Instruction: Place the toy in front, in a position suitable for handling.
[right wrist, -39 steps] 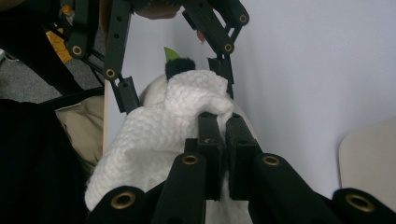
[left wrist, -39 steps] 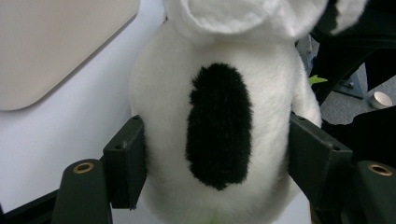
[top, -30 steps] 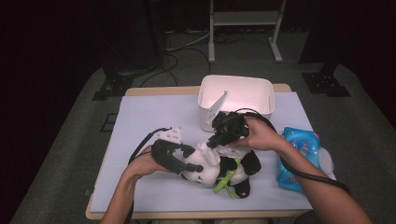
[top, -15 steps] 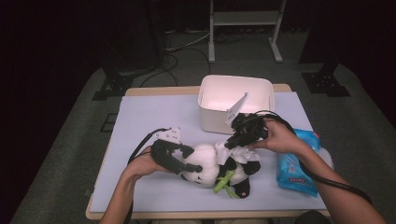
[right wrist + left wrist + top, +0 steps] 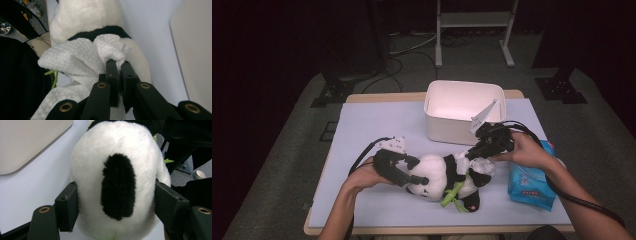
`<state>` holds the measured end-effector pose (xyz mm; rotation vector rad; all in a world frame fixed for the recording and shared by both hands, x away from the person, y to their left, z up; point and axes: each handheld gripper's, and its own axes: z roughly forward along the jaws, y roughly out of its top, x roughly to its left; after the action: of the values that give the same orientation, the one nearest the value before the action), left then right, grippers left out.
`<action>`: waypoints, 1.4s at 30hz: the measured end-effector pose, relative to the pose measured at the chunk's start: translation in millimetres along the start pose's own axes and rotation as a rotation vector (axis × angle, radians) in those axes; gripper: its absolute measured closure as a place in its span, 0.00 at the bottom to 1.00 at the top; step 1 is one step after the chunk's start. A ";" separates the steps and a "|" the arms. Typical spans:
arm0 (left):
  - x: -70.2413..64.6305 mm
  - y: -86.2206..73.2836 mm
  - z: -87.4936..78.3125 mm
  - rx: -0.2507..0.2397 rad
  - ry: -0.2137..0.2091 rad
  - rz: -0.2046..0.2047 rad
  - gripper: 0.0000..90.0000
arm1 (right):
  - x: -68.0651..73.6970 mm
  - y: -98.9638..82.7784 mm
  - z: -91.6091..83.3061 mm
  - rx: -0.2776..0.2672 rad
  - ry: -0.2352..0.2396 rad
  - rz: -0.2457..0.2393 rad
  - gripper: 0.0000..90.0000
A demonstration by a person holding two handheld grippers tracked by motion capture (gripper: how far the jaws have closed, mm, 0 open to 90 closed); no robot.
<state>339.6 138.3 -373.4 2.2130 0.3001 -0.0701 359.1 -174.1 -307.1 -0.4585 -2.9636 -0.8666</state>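
On pale table, dark room

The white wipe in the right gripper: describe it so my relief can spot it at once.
Start at the white bin at the table's far edge; just in front lies the plush panda. On the panda's body sits the crumpled white wipe, pinched by the right gripper. Its waffle texture sets it apart from the panda's smooth fur and the blue wipes pack.
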 end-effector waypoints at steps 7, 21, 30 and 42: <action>0.3 1.9 -0.2 0.018 -0.008 -0.020 0.25 | 2.7 -8.1 -1.3 -0.015 0.000 0.002 0.96; 3.9 30.8 21.3 0.109 -0.037 -0.101 0.08 | 9.2 -14.0 3.7 -0.052 0.022 -0.008 0.96; 5.3 41.7 19.6 0.088 -0.015 -0.029 0.38 | -2.1 -20.8 -2.3 -0.091 0.030 0.029 0.96; 10.7 72.4 18.4 0.082 0.040 0.118 0.41 | -25.5 -11.0 -21.0 -0.123 -0.029 0.058 0.96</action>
<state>368.3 83.4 -330.4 2.3108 0.1914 0.0265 379.1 -201.0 -297.7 -0.5628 -2.9181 -1.0484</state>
